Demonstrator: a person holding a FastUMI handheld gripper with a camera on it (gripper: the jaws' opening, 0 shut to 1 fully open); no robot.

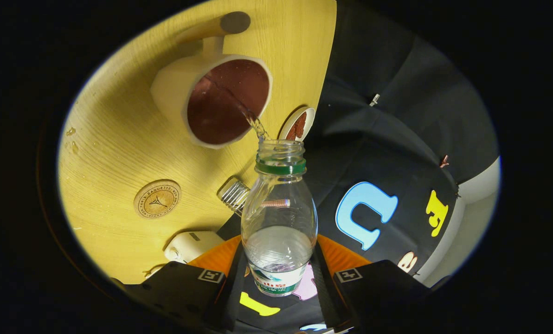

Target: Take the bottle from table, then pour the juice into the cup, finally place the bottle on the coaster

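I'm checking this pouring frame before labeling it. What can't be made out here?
- Fill level of the cup: gripper view, the dark inside hides the liquid surface.
- Bottle base: gripper view, hidden between the tool fingers, which press on it.
- White thing on the table: partly covered by a finger.
- Round coaster: print too small to read.

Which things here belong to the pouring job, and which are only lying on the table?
Belong to the job:
- bottle, uncapped, held between the gripper fingers, tilted and pouring
- cup, receiving the stream
- coaster, round, on the table, nothing on it yet

Just lying about:
- small round lid near the table edge
- metal spring-like thing
- white device near the fingers
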